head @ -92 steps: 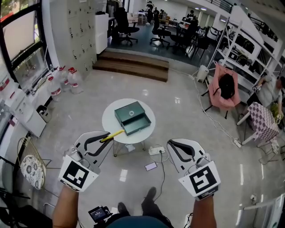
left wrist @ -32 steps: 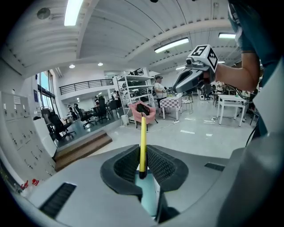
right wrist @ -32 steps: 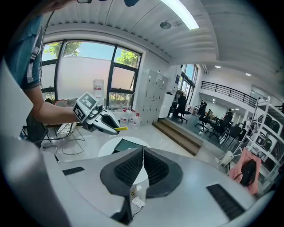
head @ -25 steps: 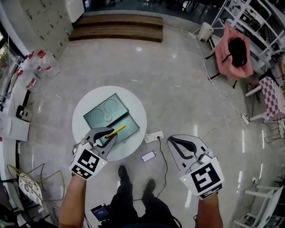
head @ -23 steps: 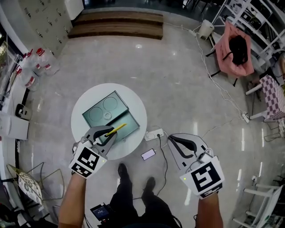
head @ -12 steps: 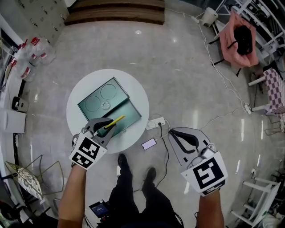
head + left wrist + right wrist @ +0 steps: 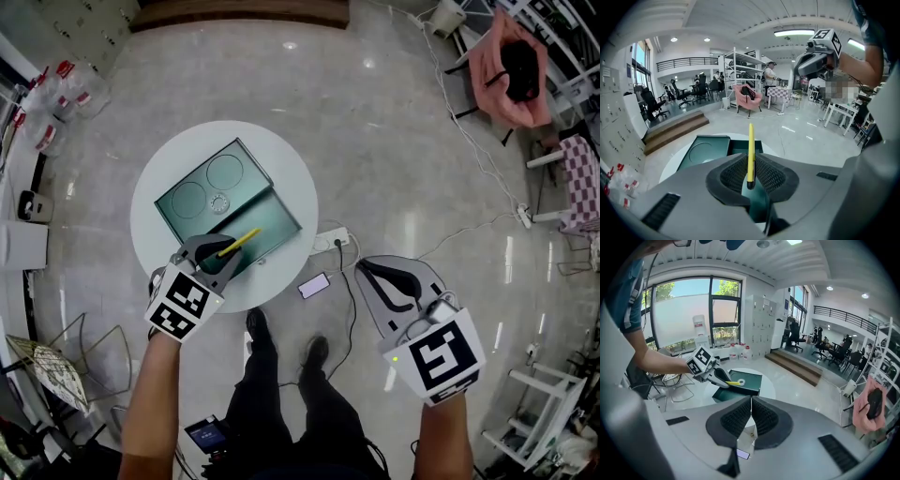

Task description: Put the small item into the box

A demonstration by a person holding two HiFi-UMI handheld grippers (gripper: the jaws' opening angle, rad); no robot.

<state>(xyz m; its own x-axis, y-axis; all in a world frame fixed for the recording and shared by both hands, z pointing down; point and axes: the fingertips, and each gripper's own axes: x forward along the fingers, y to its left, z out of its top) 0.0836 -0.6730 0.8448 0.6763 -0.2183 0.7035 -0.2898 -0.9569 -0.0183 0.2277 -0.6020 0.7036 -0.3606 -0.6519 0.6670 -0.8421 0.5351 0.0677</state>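
Observation:
A dark green box (image 7: 214,192) with an open drawer (image 7: 265,225) sits on a round white table (image 7: 291,183). My left gripper (image 7: 214,250) is shut on a yellow pen (image 7: 240,242) whose tip sticks out over the drawer. In the left gripper view the yellow pen (image 7: 750,152) stands up between the pads, with the green box (image 7: 705,149) below and beyond. My right gripper (image 7: 389,281) hangs off the table to the right, over the floor, jaws together with nothing held. The right gripper view shows the left gripper (image 7: 718,377), the pen (image 7: 734,382) and the box (image 7: 743,384) ahead.
A power strip (image 7: 330,242) and a phone (image 7: 313,285) lie on the floor by the table. A pink chair (image 7: 511,66) stands at the far right, water bottles (image 7: 45,103) at the left. My feet (image 7: 281,347) are just below the table.
The table and box have come closer under me. My left gripper has carried the pen forward, from the table's near edge to over the open drawer. The right gripper stayed off to the side.

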